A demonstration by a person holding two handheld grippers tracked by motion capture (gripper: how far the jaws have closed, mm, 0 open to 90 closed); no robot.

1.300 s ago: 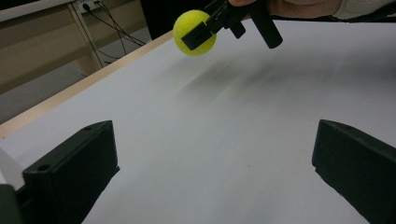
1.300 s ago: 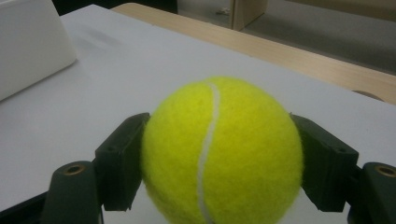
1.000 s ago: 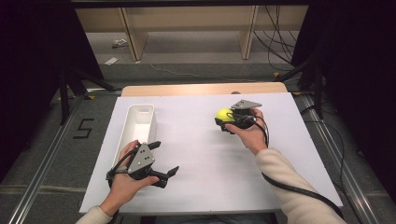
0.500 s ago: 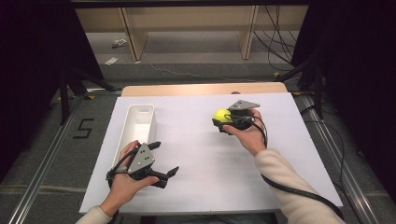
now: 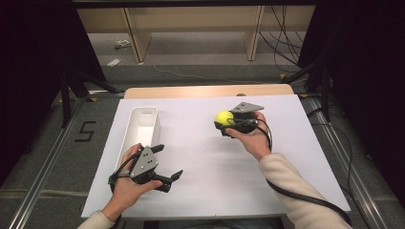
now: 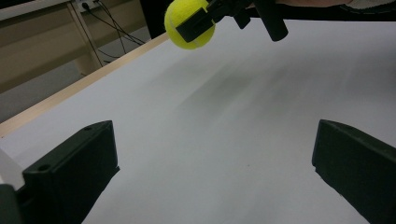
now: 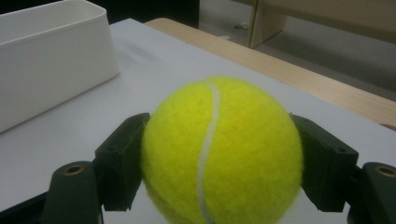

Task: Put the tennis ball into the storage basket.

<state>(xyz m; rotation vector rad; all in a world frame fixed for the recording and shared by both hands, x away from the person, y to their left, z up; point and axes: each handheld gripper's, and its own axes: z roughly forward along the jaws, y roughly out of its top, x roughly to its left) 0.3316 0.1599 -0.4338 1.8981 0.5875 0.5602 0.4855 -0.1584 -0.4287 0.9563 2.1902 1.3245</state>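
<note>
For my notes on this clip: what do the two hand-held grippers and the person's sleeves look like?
Both are black two-jaw tools with blocky jaws. The left gripper and the right gripper each carry a grey three-cornered plate on top. A black cable trails from the right one along the arm. Both forearms wear light cream sleeves.

Lab recording space, white table [image 5: 200, 191] as staging surface, black curtains [image 5: 33, 71] flanking the table, floor rails [image 5: 43, 167] beside it, loose cables [image 5: 282, 38] beyond it, wooden bench frame [image 5: 191, 24] behind.
</note>
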